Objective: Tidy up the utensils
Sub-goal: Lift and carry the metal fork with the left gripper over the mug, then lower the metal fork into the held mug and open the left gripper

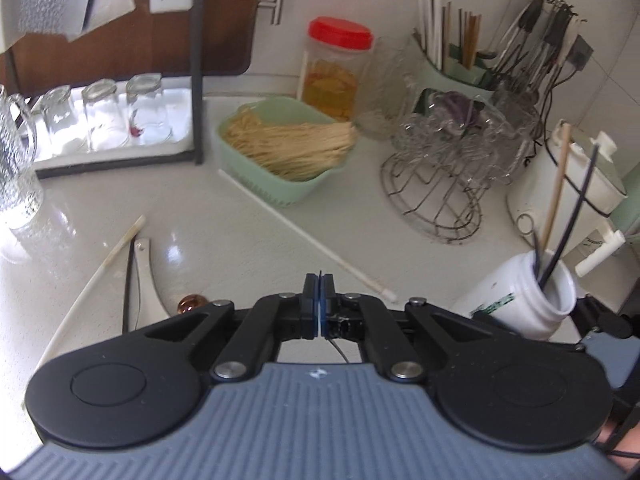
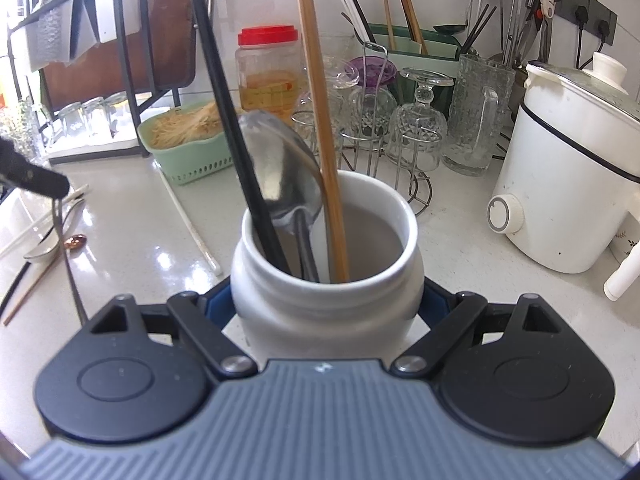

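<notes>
White jar (image 2: pixel 320 320), clasped by the right gripper (image 2: pixel 326 302), already holds a black chopstick (image 2: pixel 224 100), a metal spoon (image 2: pixel 280 172) and a wooden chopstick (image 2: pixel 320 120), all leaning toward 12 o'clock. At 9 o'clock the left gripper (image 2: pixel 40 180) pinches a slim metal utensil (image 2: pixel 66 248), which hangs lengthwise toward 6. A white chopstick (image 1: pixel 312 236) and more cutlery remain on the counter (image 2: pixel 460 248).

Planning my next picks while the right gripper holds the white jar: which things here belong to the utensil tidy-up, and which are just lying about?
Job: white jar in the right gripper, with spoon and chopsticks; thin metal utensil in the left gripper; loose white chopstick and copper spoon on the counter.
Lying about: noodle basket, red-lidded jar, glass rack, white cooker.
</notes>
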The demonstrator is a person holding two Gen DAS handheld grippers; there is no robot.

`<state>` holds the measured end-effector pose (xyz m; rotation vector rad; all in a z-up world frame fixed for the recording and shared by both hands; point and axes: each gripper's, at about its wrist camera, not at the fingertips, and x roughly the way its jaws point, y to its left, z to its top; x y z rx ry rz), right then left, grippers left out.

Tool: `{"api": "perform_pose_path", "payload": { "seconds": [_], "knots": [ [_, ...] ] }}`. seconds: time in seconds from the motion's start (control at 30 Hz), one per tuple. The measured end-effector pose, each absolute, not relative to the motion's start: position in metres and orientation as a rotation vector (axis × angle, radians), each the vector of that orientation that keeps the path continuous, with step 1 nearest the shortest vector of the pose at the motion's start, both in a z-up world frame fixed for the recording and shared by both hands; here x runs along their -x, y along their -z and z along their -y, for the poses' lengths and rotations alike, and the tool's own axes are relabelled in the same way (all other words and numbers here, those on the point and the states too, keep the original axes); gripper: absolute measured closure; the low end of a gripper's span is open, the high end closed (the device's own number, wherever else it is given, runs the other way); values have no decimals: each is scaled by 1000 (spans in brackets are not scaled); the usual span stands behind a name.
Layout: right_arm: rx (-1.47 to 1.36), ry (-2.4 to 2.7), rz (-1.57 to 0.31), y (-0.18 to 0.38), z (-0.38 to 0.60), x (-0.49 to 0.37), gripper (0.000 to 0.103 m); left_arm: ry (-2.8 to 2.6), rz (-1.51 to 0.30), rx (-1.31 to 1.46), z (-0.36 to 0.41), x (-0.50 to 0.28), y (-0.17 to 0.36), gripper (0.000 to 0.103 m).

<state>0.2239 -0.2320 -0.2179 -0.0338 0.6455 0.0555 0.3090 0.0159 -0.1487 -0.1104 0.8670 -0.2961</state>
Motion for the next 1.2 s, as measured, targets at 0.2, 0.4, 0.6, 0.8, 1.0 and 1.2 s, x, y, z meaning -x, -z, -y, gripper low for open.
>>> {"api": "perform_pose_path", "payload": {
  "seconds": [0.2,0.4,0.6,0.8,1.0,1.2],
  "knots": [
    [35,-67,-643,219,234,-223,12,313,-822,103,-6,-309,122,102],
    [33,-77,-643,219,236,-224,12,335,-734,117,5,-306,84,102],
    [30,-85,-642,219,237,-225,12,379,-628,118,23,-300,45,102],
    [27,-96,-642,220,239,-225,12,439,-533,122,41,-288,5,102],
    [23,-103,-642,221,240,-227,12,522,-482,150,63,-284,-17,102],
    [11,-112,-641,222,242,-228,12,565,-484,42,102,-283,4,102]
  ]
}}
